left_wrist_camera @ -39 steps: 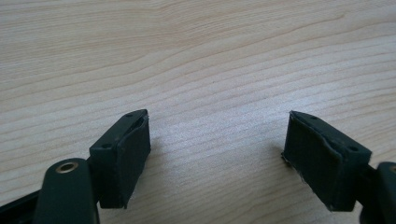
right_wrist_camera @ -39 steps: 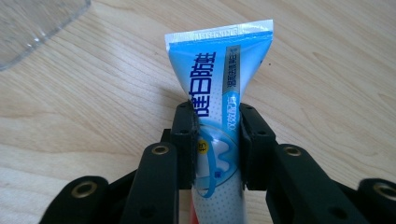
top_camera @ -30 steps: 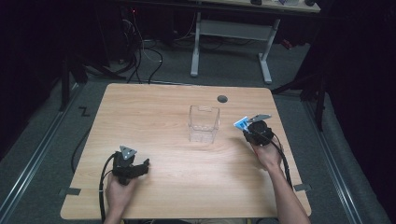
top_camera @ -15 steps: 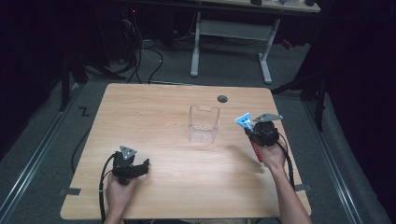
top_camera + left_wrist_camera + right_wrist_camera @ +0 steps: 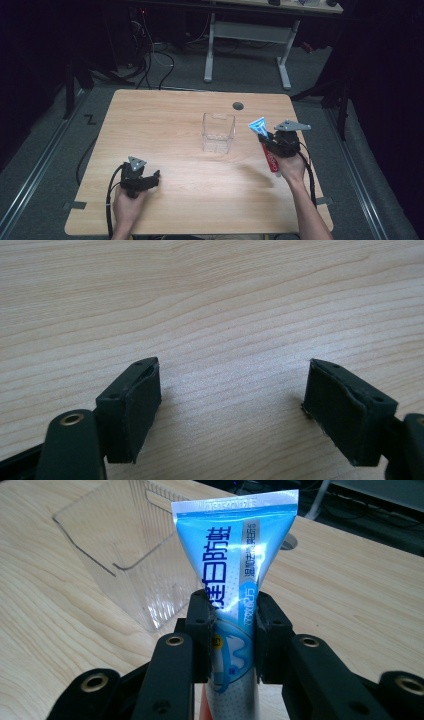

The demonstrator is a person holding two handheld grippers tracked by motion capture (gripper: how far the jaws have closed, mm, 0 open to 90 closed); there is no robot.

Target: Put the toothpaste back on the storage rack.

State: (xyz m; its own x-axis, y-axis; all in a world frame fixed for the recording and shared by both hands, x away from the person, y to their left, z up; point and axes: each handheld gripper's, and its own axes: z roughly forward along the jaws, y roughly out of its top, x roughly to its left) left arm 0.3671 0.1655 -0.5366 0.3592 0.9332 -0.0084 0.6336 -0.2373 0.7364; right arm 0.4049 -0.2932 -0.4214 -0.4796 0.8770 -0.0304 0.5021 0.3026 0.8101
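The right hand-held gripper (image 5: 267,142) is closed on a toothpaste tube (image 5: 231,595), its two jaws pressing the tube near the middle. Compared with one second ago, the tube is now raised off the desk (image 5: 165,125) and stands more upright — the flat crimped end points up and toward the clear bin (image 5: 218,132), while the red cap end hangs below the hand. Before, the tube lay lower and closer to the desk surface beside this gripper.

In the right gripper view the bin is just behind the tube, a little to the left, and its open top is free. So I judge that the pick-up is finished and the carrying step has begun; the next move probably needs a short travel toward the bin and then a release above the opening.

The left hand-held gripper (image 5: 145,181) rests low over the near-left part of the desk, well apart from the bin. Its jaws are spread wide with nothing between them — it has not moved.
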